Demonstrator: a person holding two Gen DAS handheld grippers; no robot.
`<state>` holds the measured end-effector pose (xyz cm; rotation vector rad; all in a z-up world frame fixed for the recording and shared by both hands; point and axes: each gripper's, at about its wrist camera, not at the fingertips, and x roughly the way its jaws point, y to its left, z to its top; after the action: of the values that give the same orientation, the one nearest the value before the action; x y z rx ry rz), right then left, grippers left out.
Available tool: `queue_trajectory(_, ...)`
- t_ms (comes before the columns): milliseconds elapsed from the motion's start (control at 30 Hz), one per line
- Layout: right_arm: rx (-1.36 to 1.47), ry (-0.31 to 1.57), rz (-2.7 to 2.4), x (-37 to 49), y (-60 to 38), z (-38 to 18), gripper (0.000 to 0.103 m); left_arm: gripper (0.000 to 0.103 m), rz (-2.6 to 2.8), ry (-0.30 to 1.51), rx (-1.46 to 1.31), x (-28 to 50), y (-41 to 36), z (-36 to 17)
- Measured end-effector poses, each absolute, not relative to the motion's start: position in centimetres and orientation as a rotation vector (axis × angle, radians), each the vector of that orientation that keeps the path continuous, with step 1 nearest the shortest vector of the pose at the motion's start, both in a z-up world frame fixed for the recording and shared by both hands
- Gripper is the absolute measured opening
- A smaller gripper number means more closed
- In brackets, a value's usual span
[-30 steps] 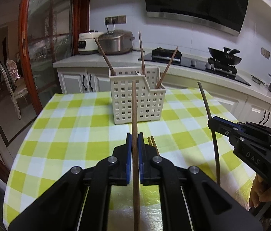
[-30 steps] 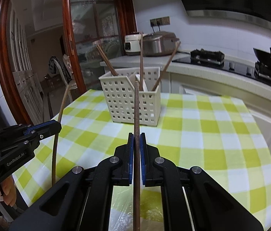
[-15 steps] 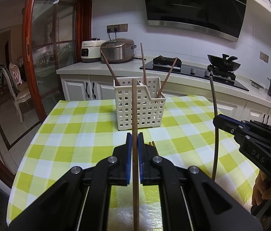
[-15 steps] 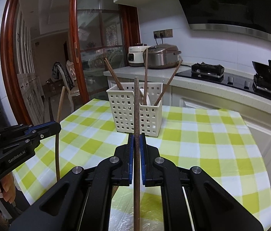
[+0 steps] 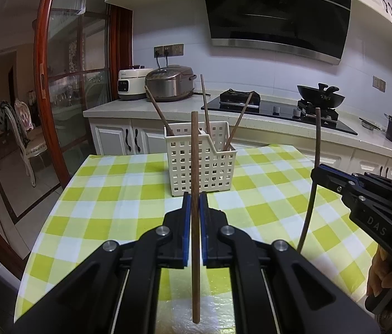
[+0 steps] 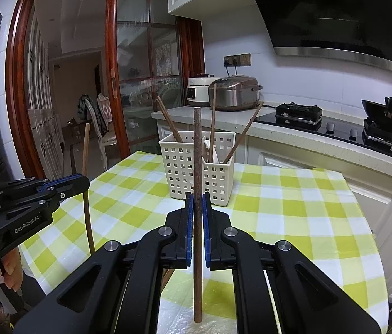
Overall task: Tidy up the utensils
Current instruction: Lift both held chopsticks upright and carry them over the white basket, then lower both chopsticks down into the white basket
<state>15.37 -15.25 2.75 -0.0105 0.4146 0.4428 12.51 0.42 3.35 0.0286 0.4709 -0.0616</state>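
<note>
Three chopsticks already stand in the basket [image 5: 200,161]. Each hand-held gripper, left [image 5: 195,208] and right [image 6: 197,208], is clamped on one chopstick, not yet binned.

A bare stretch of checked tablecloth [image 5: 129,194] lies between both grippers and the white slotted basket [image 5: 200,164], so the approach from the near side is unobstructed. The basket's open top is partly taken up by three chopsticks [image 5: 205,105] leaning apart, with gaps left between them. The left gripper [image 5: 195,206] and right gripper [image 6: 197,206] are held side by side, well apart, each clamped on an upright chopstick. Behind the basket, passage is closed off by the counter [image 5: 251,119].
</note>
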Motion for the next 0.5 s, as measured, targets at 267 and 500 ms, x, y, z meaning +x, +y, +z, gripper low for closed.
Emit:
queue_trajectory(267, -0.019, 0.389, 0.444, 14.93, -15.08, 3.32, 0.007, 0.006, -0.051, 0.441, 0.044, 12.56, 0.44, 3.67)
queue_trajectory(500, -0.006, 0.373, 0.435, 14.79, -15.23, 3.76, 0.007, 0.006, -0.048, 0.424, 0.046, 12.14, 0.42, 4.08)
